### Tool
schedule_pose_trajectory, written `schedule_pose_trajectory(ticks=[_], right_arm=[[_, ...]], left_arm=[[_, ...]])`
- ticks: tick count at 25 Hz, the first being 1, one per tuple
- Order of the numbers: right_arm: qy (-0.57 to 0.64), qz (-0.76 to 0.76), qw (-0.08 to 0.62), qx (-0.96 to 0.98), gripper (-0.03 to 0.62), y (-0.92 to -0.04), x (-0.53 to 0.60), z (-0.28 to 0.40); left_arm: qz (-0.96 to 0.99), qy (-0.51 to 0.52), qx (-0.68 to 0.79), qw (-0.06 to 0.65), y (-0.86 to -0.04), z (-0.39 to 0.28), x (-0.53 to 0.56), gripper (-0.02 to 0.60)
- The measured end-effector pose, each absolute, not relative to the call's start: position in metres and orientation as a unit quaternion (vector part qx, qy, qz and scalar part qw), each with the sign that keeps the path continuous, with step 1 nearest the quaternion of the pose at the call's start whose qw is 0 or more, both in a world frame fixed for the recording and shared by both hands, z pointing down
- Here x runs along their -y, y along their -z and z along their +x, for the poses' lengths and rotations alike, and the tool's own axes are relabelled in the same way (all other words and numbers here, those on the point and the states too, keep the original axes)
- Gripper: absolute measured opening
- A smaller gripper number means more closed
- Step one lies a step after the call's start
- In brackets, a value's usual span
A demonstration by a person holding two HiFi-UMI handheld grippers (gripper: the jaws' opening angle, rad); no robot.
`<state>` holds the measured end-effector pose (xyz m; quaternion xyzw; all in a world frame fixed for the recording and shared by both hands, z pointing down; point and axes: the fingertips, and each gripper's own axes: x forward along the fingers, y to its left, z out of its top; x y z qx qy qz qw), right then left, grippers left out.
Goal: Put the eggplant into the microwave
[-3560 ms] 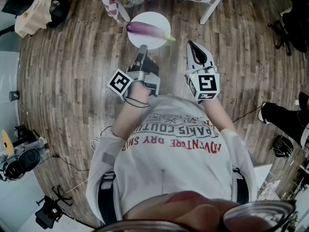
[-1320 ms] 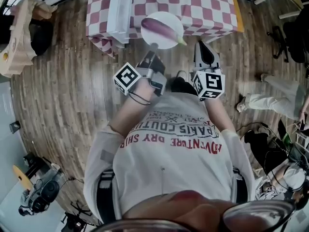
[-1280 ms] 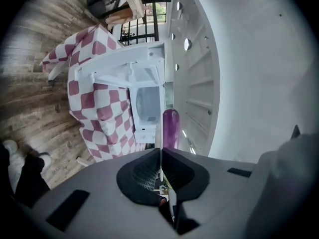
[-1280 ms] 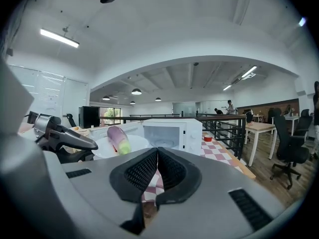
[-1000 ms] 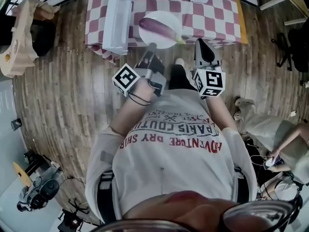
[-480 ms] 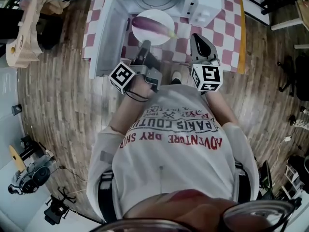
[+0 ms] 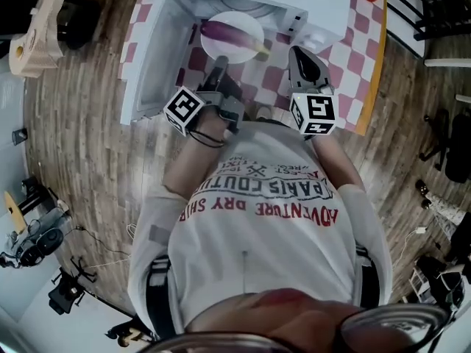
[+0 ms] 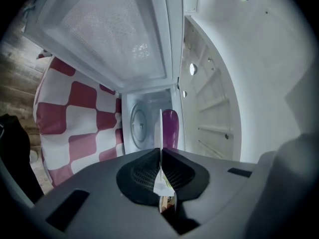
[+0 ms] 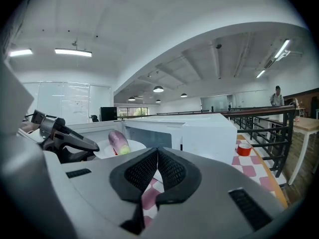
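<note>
Left gripper (image 7: 218, 65), clamped on the rim of the round white plate (image 7: 215, 45) bearing the long purple eggplant (image 7: 227, 31), holds it at the open white microwave's (image 7: 320, 0) mouth, so setting it inside seemingly remains; right gripper (image 7: 304, 53) closed, empty.

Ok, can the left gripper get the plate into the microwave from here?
Probably yes: the microwave door is open and the cavity ahead of the left gripper and its plate looks clear.
</note>
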<state>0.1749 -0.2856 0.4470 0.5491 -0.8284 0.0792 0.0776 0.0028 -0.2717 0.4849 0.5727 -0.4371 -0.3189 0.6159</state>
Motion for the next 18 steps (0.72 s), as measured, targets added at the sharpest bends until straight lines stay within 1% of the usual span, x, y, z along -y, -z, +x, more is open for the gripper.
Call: schedule_pose_trajectory(ticks=[7,11,18], right_arm=[[-0.093,0.529,0.098,0.838,0.026,-0.461,0.305,0.157],[-0.097,0.526,0.101,0.839,0.026,-0.467,0.32,0.148],[-0.11,0.527,0.11,0.836,0.026,-0.483,0.343,0.136]], left_arm=[[0.562,0.33,0.435,0.621,-0.503,0.003,0.298,0.032],[0.565,0.337,0.439,0.611,-0.514,-0.002,0.321,0.032],[0.561,0.316,0.444,0.623,-0.545,-0.007,0.354,0.032]])
